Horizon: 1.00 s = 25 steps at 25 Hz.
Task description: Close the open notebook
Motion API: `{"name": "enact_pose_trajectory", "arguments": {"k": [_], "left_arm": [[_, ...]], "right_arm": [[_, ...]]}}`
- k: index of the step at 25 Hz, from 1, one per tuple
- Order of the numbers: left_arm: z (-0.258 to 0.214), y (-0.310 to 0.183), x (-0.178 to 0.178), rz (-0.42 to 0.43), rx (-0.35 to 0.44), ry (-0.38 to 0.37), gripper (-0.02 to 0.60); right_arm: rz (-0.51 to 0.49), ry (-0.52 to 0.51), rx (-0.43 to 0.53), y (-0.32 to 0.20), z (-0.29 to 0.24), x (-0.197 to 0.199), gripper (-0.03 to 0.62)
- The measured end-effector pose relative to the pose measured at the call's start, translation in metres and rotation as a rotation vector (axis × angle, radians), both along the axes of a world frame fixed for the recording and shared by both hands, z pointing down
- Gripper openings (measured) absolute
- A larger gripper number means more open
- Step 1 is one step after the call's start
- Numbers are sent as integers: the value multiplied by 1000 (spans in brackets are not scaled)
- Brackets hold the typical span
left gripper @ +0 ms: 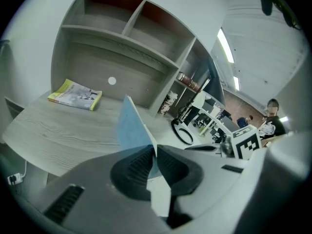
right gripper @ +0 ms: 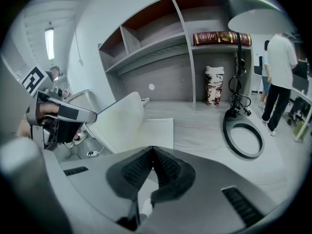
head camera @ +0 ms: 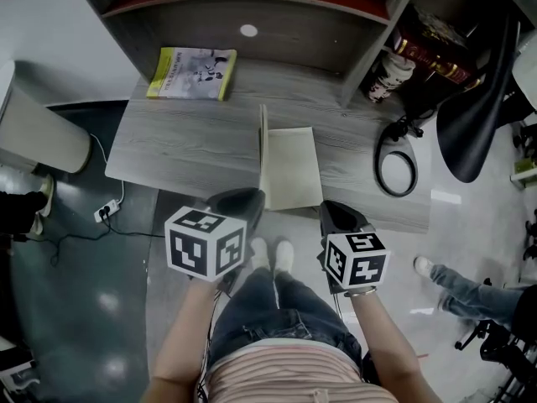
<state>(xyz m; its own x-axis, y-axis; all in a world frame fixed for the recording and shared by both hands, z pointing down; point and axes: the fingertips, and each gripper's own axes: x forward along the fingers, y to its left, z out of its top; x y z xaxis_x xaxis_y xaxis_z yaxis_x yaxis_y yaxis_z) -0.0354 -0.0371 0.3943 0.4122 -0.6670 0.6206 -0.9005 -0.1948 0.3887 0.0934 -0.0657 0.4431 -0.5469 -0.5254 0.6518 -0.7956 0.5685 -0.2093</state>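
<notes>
The left claw pinches the notebook's raised cover; the right claw is pressed together, empty.
Cover likely light and bendy; best held at the edge nearest the claw.

Pink-striped top, blue jeans, white shoes — left hand-held gripper and right hand-held gripper grey; cubes black-and-white.

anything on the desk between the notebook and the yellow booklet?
Nothing. The head view shows bare desk between the notebook and the yellow booklet; the left gripper view agrees.
</notes>
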Motion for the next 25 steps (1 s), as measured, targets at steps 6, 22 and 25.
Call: {"name": "enact_pose_trajectory", "arguments": {"k": [6,22,25], "left_arm": [[0,-7,15,42,-3,-5,34],[11,-23,55,136,-40,-29,35],[13,-26,62,149,-46,-26,35]], "right_arm": [[27,15,-11,1,4,11,8],[89,29,-34,1,12,39,8],[104,28,-44,1,14,44,8]]}}
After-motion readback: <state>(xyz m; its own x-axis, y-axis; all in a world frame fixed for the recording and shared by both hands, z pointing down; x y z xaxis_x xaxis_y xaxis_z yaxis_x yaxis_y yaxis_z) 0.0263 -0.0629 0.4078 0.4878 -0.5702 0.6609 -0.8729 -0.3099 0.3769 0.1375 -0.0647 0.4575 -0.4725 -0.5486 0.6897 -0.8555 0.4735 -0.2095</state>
